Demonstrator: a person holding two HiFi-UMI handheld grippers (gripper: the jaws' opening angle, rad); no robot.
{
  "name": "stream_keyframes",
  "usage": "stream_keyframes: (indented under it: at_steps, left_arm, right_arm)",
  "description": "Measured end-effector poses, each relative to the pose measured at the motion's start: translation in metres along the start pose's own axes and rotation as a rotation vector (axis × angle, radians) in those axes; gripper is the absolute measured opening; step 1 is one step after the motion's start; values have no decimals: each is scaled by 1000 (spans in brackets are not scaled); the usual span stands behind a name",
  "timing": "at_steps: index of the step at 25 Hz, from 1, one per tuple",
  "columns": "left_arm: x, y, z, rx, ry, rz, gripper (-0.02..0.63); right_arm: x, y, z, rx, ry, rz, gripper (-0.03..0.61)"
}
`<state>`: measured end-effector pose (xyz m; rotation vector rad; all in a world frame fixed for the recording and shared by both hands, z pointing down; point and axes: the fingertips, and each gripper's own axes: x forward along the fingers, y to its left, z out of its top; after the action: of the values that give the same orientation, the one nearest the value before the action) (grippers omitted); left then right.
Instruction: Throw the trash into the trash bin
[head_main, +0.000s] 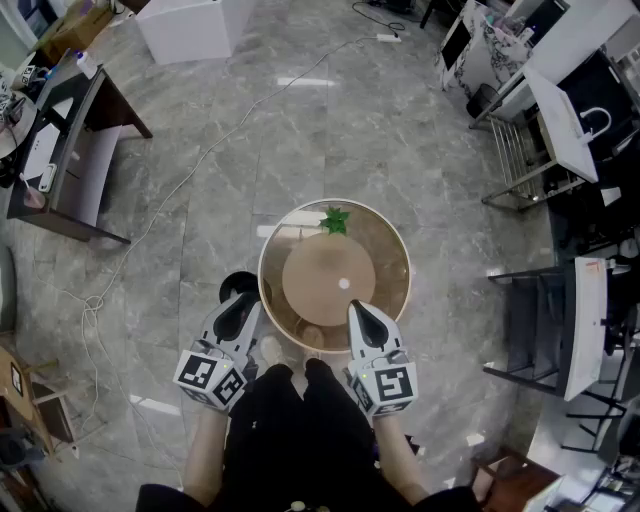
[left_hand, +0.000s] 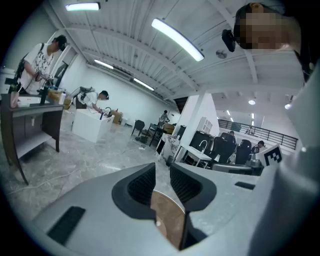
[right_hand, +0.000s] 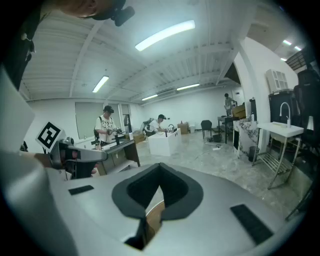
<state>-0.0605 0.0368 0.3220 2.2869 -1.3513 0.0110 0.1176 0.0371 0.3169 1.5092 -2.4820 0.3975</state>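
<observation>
A crumpled green piece of trash (head_main: 335, 220) lies at the far edge of a round brown table (head_main: 398, 248). A small white speck (head_main: 344, 284) sits near the table's middle. On the floor to the left of the table stands a dark round container (head_main: 236, 283), partly hidden by my left gripper (head_main: 244, 304). The left gripper (left_hand: 162, 175) hangs by the table's near left rim, open by a narrow gap with nothing in it. My right gripper (head_main: 355, 306) reaches over the near rim. In the right gripper view its tips (right_hand: 160, 172) meet, shut and empty.
A dark desk (head_main: 70, 150) stands at the left and a white box (head_main: 190, 25) at the far left. Wire racks and a sink stand (head_main: 560, 130) line the right side. A cable (head_main: 170, 195) runs across the marble floor. People work at benches far off.
</observation>
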Motion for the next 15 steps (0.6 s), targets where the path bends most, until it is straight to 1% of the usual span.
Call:
stream_keyframes:
  at_steps: [5,7,11,15]
  left_arm:
    - [-21,-35,37,51,-81,-15,89]
    - [-29,-43,47,66,-108,-24,83]
    - [-43,-54,52,81,-128,-26,72]
    - [-51,-56,49,73,-130,-16,64]
  right_arm:
    - [-48,-1,37,-1,-83,-16,2]
    - [-60,0,45,22,-116,-18,2]
    - [-81,-1,53,102,-168,-20,2]
    - [-97,-6,58,102,-186,-41,2]
